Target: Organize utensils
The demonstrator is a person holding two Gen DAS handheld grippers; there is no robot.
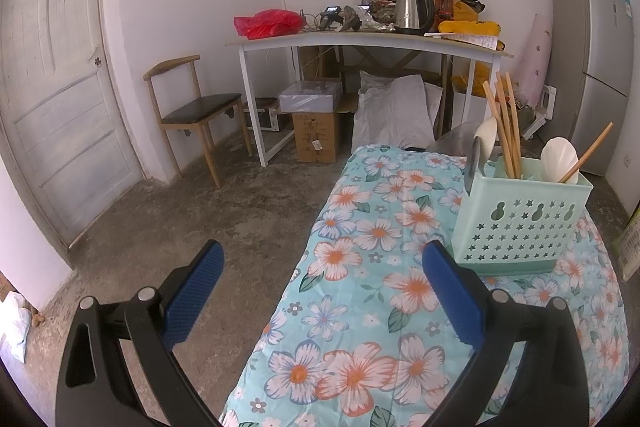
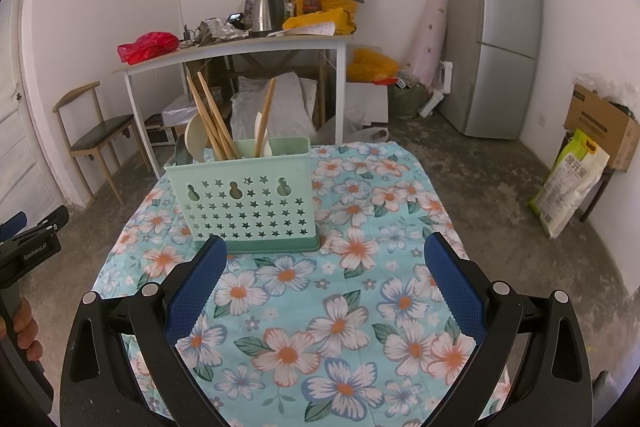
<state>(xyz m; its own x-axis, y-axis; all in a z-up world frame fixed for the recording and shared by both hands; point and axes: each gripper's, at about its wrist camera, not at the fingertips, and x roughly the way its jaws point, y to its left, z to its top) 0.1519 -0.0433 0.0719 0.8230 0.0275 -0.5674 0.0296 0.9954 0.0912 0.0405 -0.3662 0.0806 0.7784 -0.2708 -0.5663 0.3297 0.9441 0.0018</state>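
A mint-green perforated utensil holder (image 2: 244, 199) stands on the floral-cloth table (image 2: 340, 307); it also shows in the left wrist view (image 1: 520, 223). It holds wooden chopsticks (image 2: 210, 119), white spoons (image 2: 196, 141) and a metal utensil (image 1: 475, 157). My left gripper (image 1: 324, 263) is open and empty, over the table's left edge, left of the holder. My right gripper (image 2: 326, 259) is open and empty, above the cloth just in front of the holder. The left gripper also shows at the left edge of the right wrist view (image 2: 34, 227).
A white desk (image 1: 360, 41) with a kettle (image 1: 414, 11), a red bag (image 1: 268, 23) and clutter stands at the back wall. A wooden chair (image 1: 192, 111), boxes, a door (image 1: 52, 87) and a fridge (image 2: 494, 35) surround the bare concrete floor.
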